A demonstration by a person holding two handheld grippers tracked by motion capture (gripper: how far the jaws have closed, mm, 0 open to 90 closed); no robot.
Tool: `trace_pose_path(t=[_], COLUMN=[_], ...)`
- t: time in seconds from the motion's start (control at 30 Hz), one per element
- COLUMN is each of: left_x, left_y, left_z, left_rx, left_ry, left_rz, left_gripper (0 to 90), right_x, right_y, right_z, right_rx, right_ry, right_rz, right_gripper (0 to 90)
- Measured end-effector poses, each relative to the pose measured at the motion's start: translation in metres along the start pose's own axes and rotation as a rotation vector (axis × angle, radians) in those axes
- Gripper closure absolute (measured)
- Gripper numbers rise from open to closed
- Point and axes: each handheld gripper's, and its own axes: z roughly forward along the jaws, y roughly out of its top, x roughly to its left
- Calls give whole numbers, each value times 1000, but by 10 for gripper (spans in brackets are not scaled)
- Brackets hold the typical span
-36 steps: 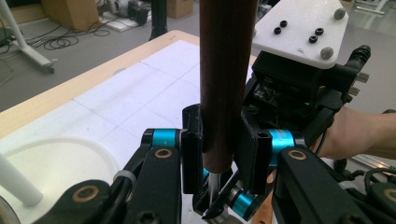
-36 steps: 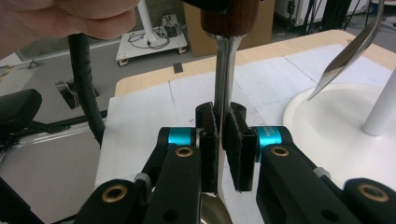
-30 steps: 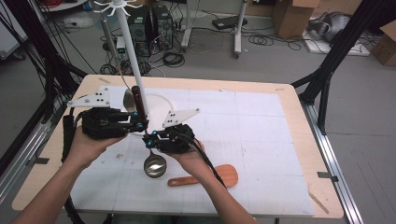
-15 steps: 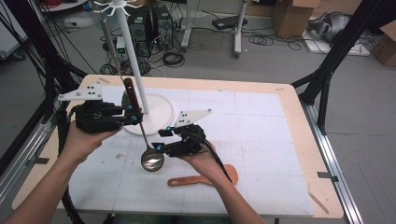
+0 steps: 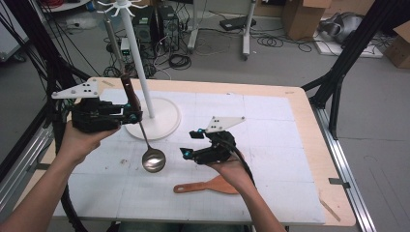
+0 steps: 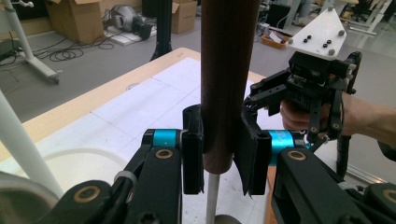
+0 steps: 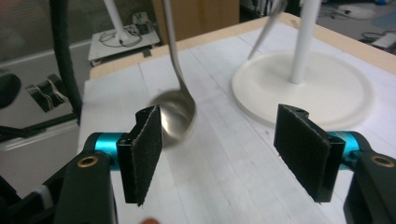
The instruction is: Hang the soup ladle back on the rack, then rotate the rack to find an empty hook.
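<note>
1. Brown wooden handle of ladle [image 5: 140,126] clamped between left gripper [image 5: 129,115] jaws; jaws closed on it, handle upright in left gripper view.
2. Ladle hangs over the mat [image 5: 270,145], bowl down, beside the white stand [image 5: 153,118] base.
3. Right gripper [image 5: 189,145] jaws wide apart, holding nothing, near the bowl.
4. Wooden spatula [image 5: 205,186] lies on mat, under the right hand.

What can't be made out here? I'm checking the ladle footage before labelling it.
- Ladle bowl: blurred in right gripper view; cut off by the bottom edge in left gripper view.
- Ladle handle top: cut off by the top edge, left gripper view.
- Spatula blade: hidden by the right hand, high view.
</note>
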Motion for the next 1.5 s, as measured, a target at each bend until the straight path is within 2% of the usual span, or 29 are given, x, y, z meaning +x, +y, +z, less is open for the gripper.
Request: trace_pose_path(t=[0.37,0.63,0.83,1.03,1.1,1.17,1.3,1.5], left_x=[4,8,11,12,10,6,5,10], left_y=[2,2,2,3,13,28,55,67], left_z=[-15,-24,-31,-40,-43,-47,-56,-53], left_rx=[-10,-12,-23,-31,18,18,17,31], left_ry=[16,28,30,47,58,73,67,68], left_rz=[-4,-6,-14,-15,23,68,91,91], left_gripper=[735,735,735,735,735,735,735,735], right_x=[-11,-16,-19,-21,-21,-21,-22,-23], right_y=[-28,-43,-56,-59,-59,-59,-60,-60], right_z=[-42,-65,-80,-86,-87,-88,-89,-90], right_rx=[-4,0,-10,-11,-14,-16,-17,-23], right_ry=[-78,-123,-159,-171,-173,-177,-179,-180], right_rz=[48,63,91,97,99,98,100,102], right_gripper=[269,238,211,195,192,188,182,175])
